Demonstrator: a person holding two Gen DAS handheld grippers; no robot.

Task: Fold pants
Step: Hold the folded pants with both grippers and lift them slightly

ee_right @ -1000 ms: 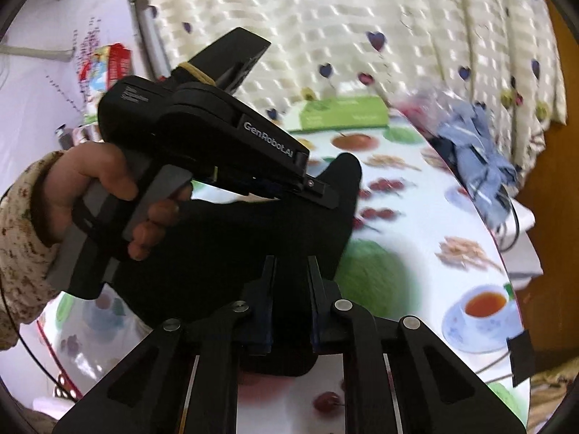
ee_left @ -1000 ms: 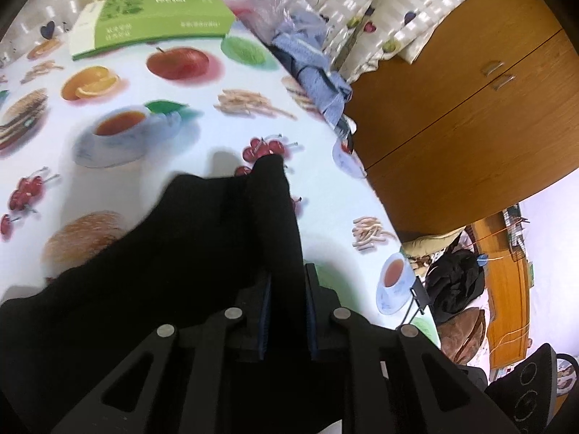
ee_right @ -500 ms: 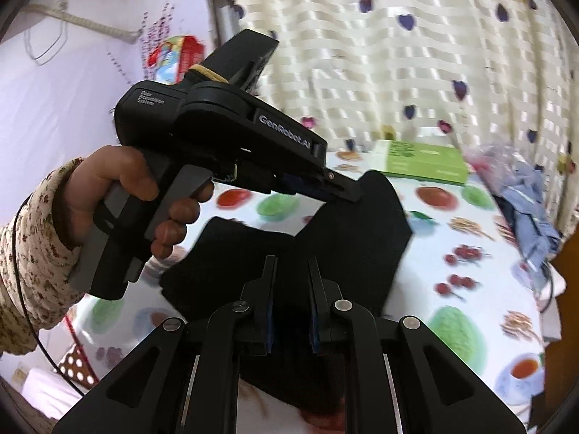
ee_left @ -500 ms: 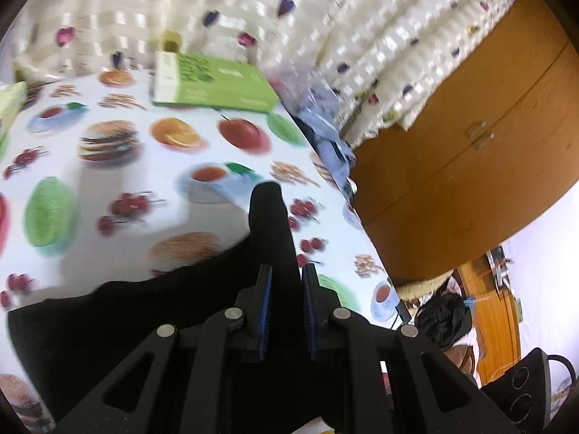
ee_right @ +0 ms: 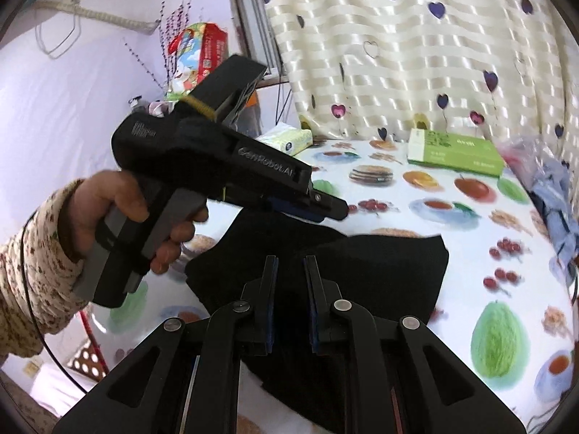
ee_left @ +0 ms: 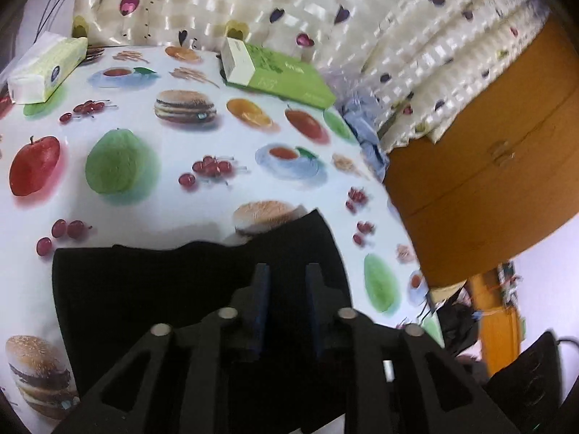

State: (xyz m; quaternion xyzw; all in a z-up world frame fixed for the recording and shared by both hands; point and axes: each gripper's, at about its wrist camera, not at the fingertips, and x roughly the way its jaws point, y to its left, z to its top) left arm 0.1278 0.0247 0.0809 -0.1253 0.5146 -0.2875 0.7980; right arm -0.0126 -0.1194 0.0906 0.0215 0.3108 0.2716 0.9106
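Since a second ago we have carried the lifted edge of the black pants [ee_left: 202, 289] across and laid it down, so the cloth now lies flat on the fruit-printed tablecloth [ee_left: 144, 119] instead of standing up in a peak. Our left gripper [ee_left: 286, 271] has just been opening; its jaws stand apart above the fabric and no longer pinch it. Our right gripper [ee_right: 290, 264] shows a narrow gap with dark cloth behind it, and we cannot tell whether it pinches a layer. The pants look soft, light and limp, so we judge they will sag and bunch; we would take them at a corner or a folded edge. In the left wrist view their long axis runs left to right across the near side of the table.
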